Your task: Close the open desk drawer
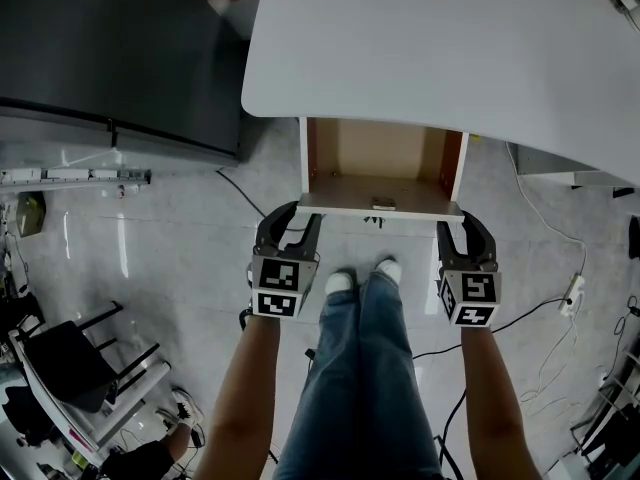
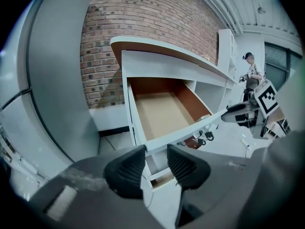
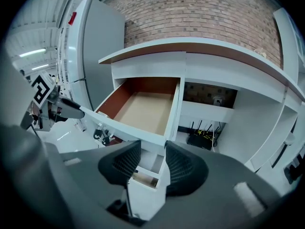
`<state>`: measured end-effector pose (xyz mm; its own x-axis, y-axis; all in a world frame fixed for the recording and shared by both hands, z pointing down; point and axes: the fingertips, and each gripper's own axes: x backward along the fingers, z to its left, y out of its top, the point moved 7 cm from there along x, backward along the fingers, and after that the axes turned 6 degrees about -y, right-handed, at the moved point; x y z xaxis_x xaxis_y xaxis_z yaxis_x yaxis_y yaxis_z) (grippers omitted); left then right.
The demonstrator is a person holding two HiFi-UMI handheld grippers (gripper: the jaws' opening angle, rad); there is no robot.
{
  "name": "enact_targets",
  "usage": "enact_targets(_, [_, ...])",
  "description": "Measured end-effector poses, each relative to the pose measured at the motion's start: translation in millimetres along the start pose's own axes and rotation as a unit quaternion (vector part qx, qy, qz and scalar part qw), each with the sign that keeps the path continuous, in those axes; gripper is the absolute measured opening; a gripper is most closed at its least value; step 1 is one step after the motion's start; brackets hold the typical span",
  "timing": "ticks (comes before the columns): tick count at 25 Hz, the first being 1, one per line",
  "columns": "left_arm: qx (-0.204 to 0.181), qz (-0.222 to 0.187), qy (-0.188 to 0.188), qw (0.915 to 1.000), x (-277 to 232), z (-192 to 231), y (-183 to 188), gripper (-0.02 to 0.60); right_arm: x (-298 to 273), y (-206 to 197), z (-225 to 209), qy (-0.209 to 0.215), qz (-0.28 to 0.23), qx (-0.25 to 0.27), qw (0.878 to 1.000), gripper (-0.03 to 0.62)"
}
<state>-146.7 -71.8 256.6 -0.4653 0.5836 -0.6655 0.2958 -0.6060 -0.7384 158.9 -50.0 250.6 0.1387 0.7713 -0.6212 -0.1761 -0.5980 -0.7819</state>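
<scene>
Your left gripper (image 1: 300,216) and right gripper (image 1: 458,225), jaws apart and empty, sit at the front corners of the open white, wood-lined drawer (image 1: 380,209), which juts from under the white desk (image 1: 450,38), likely poised to push it in evenly.

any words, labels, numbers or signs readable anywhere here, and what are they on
No readable word or number in any view.
Left hand-held gripper, marker cube: black-and-white square patterns, no letters.
Right hand-held gripper, marker cube: the same kind of patterns.
Red tag on the tall grey cabinet: too small to read.
Drawer and desk: no print visible.
</scene>
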Motion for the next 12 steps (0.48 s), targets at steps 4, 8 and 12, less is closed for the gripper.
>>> enact_targets(4, [0.006, -0.014, 0.001, 0.9999, 5, 2, 7, 0.141, 2, 8, 0, -0.010, -0.011, -0.020, 1.000, 0.162])
enact_targets(8, [0.014, -0.022, -0.004, 0.9997, 10, 3, 24, 0.135, 5, 25, -6, -0.013, -0.031, -0.036, 0.999, 0.161])
enact_targets(12, [0.021, -0.052, 0.003, 0.9984, 11, 7, 44, 0.132, 4, 42, -12, -0.016, -0.047, -0.050, 0.998, 0.160])
